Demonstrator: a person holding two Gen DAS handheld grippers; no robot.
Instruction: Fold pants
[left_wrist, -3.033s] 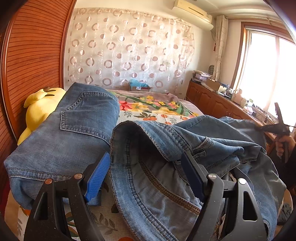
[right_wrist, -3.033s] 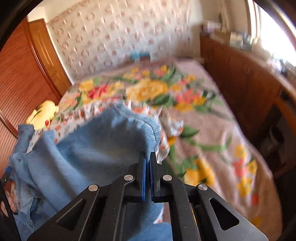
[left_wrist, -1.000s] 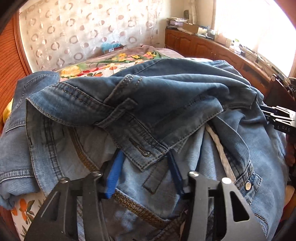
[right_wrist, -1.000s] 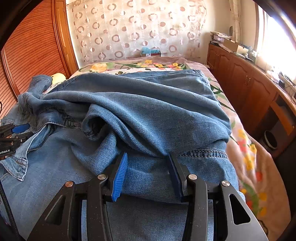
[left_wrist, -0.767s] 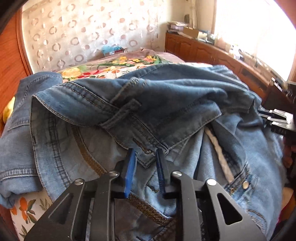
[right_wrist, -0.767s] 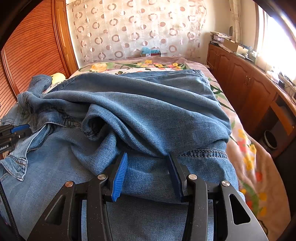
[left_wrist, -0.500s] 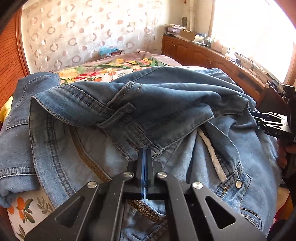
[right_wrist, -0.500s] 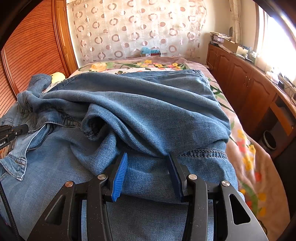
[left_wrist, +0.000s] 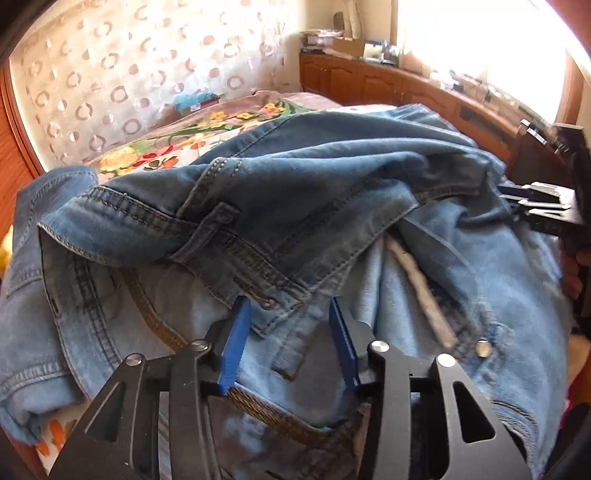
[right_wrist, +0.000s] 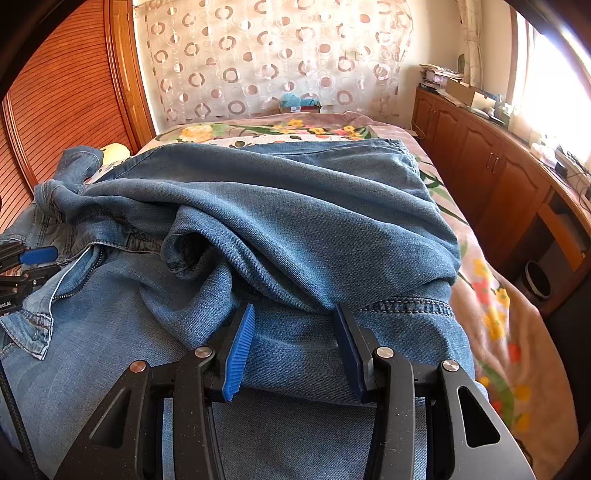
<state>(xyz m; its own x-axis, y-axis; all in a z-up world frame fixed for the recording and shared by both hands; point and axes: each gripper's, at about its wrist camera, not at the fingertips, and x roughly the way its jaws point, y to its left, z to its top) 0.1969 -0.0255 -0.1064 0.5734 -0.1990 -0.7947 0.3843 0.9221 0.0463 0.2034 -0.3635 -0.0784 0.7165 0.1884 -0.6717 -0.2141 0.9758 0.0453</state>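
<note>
Blue denim pants (left_wrist: 332, 177) lie bunched on the bed, the legs folded back over the waist part. My left gripper (left_wrist: 288, 306) hovers over the waistband corner with its buttonhole; its jaws are opening, the corner lies between the blue pads (left_wrist: 232, 343) and they do not press on it. In the right wrist view the pants (right_wrist: 295, 206) show a folded leg lying across the lower layer. My right gripper (right_wrist: 295, 314) stands open at that fold's edge, gripping nothing. Each gripper shows in the other's view: the right gripper (left_wrist: 535, 206) and the left gripper (right_wrist: 26, 266).
The bed's floral cover (right_wrist: 498, 332) extends to the right and far end. Wooden cabinets (right_wrist: 480, 158) run along the right wall under a bright window. A louvred wardrobe door (right_wrist: 66, 92) stands on the left, a yellow plush toy (right_wrist: 114, 151) beside it. A round bin (right_wrist: 537, 284) sits on the floor.
The left gripper shut on the waistband corner about half a second ago and has now opened again. The right gripper and the folded leg have stayed still over the last second.
</note>
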